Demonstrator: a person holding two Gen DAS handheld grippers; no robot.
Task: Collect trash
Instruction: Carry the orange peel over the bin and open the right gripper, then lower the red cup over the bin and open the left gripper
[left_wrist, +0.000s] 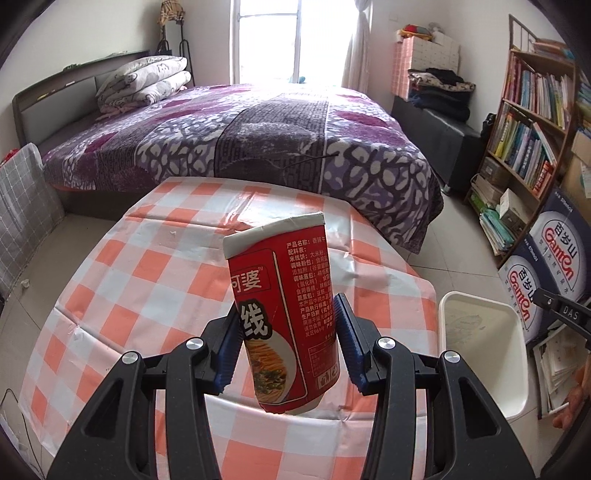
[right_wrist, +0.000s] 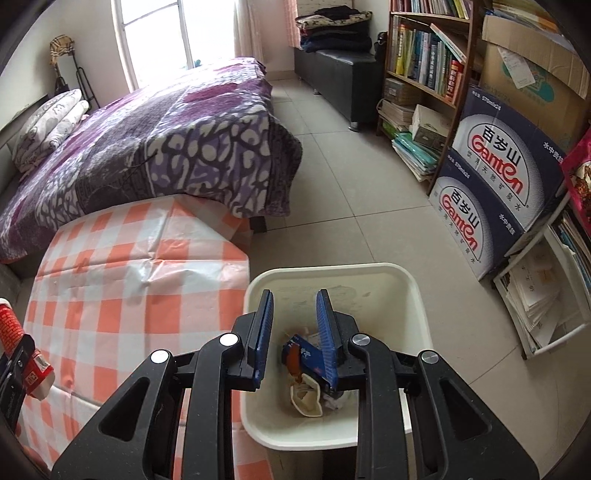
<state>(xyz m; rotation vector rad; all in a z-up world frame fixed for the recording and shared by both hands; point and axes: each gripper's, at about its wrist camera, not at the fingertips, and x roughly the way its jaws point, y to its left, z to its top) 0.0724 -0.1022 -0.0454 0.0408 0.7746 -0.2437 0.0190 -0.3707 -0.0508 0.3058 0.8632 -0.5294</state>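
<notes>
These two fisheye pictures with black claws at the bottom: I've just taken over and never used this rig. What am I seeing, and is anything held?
No robot arm here: a person carries a two-finger gripper in each hand, with a camera looking along its fingers. The left wrist view shows the left gripper with its blue fingers around a red noodle cup, tilted above the orange checked table. The right wrist view shows the right gripper, open and empty, hanging over the white bin beside the table. Wrappers and crumpled paper already lie inside. The table shows nothing else on it.
</notes>
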